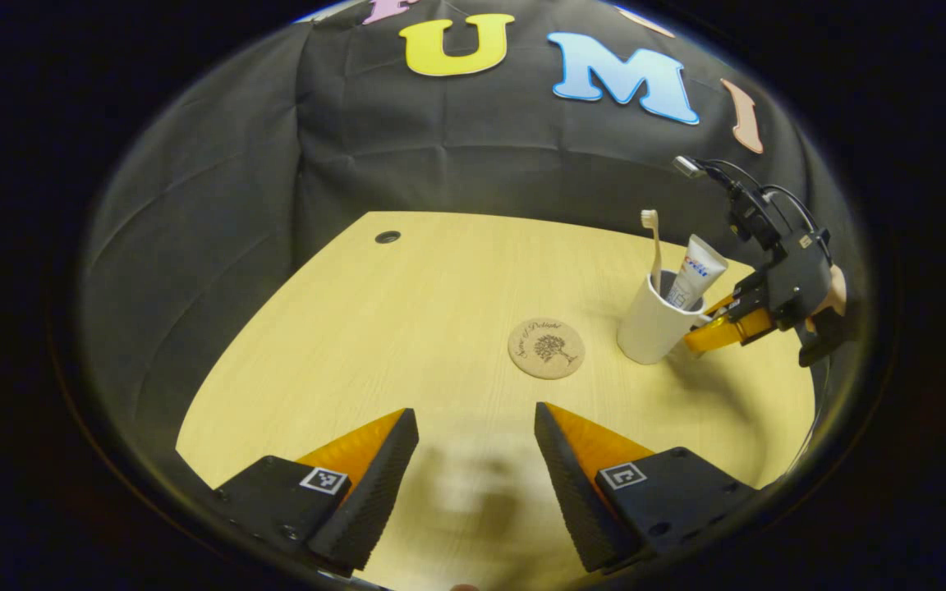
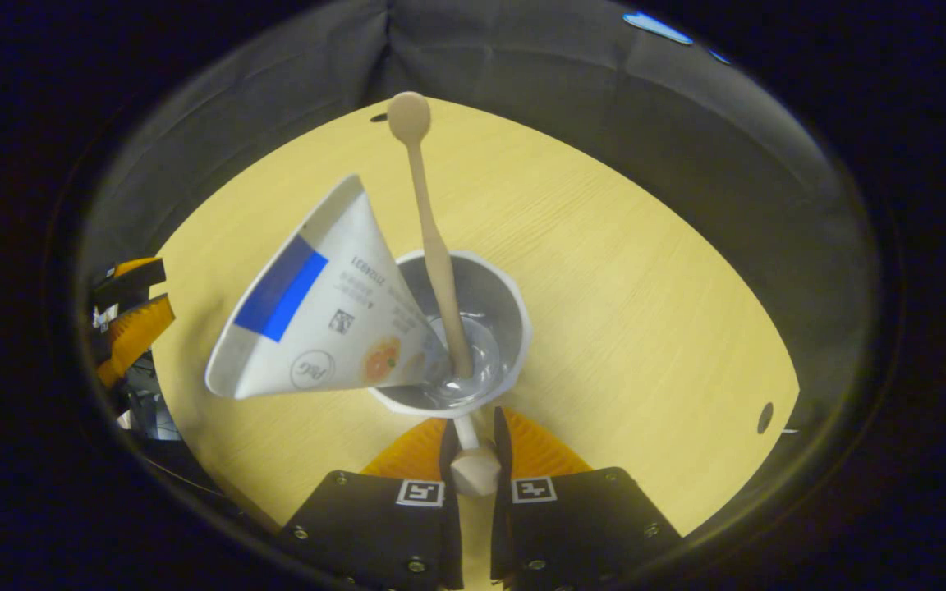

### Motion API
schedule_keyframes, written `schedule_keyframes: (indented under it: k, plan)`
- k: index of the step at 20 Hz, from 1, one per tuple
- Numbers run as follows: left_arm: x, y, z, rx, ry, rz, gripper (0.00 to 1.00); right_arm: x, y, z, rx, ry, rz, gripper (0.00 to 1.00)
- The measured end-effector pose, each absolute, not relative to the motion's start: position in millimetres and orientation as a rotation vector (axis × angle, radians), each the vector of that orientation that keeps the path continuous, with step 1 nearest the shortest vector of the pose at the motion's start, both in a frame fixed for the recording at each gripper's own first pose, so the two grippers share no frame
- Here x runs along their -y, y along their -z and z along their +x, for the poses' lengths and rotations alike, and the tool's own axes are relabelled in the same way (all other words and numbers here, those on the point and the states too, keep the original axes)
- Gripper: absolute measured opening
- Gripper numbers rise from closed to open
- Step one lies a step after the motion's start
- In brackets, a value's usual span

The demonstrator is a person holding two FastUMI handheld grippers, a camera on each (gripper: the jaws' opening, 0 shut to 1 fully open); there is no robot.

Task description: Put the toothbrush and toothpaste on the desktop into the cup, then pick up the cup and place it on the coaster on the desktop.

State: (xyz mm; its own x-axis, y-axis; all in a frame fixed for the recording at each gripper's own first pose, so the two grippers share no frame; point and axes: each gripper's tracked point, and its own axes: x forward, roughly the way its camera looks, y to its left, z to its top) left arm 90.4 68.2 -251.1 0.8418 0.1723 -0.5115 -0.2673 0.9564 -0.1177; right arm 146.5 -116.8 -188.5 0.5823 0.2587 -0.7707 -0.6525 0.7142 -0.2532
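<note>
Cup [image 1: 652, 328] with brush and paste is pinched by its handle in my right gripper [image 2: 473, 447]; coaster [image 1: 546, 348] sits just left of it, left gripper [image 1: 473, 476] spread.

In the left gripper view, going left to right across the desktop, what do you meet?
Cable hole → coaster → cup with toothbrush and toothpaste → right gripper, gripping the cup's handle.

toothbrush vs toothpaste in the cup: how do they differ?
The toothbrush is a thin stick; the toothpaste is a broad flat-ended tube. The toothbrush stands nearly upright and rises higher; the toothpaste leans against the rim. Both sit in the cup, whose handle the right gripper pinches.
</note>
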Motion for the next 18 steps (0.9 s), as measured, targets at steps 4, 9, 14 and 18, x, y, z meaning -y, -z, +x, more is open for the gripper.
schedule_keyframes:
  k: [4,9,14,18]
  plan:
    - [-69.9,251.8,88.7,-0.520,-0.230,-0.188,0.95,107.4,180.6,143.2,-0.756,-0.571,-0.533,0.15]
    - [-74.3,251.9,79.1,-0.520,-0.227,-0.191,0.95,88.0,172.9,139.5,-0.740,-0.594,-0.520,0.14]
    - [-92.3,253.4,72.8,-0.521,-0.241,-0.195,0.95,52.3,174.9,135.7,-0.726,-0.638,-0.532,0.15]
    - [-110.9,256.1,59.4,-0.524,-0.261,-0.202,0.95,29.1,175.2,135.3,-0.724,-0.663,-0.535,0.15]
